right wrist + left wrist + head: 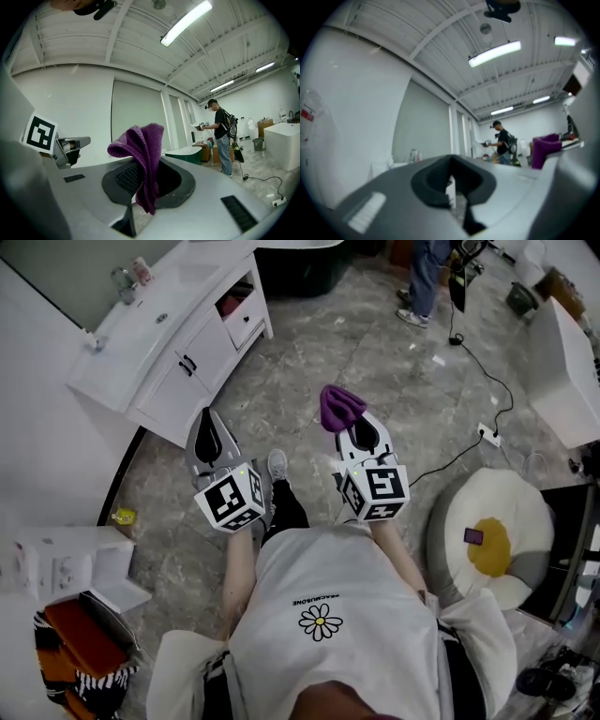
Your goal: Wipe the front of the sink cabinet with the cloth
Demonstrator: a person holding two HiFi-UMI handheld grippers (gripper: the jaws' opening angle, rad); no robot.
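We carry purple knitted cloth (140,154) pinched in right gripper (354,433) fingers, ready for wiping, well apart from white sink cabinet (192,362); left gripper (208,420) fingers pressed together, empty.

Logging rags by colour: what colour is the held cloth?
The cloth is purple; right gripper view shows it best.

The purple knitted cloth (140,145) is pinched between the jaws of my right gripper (145,183). It is bunched into folds that stand up above the tips, with one end hanging below them. The white sink cabinet (192,357) stands well apart from it, ahead and to my left. Its two dark-handled doors are closed, and a drawer at its far end stands open.
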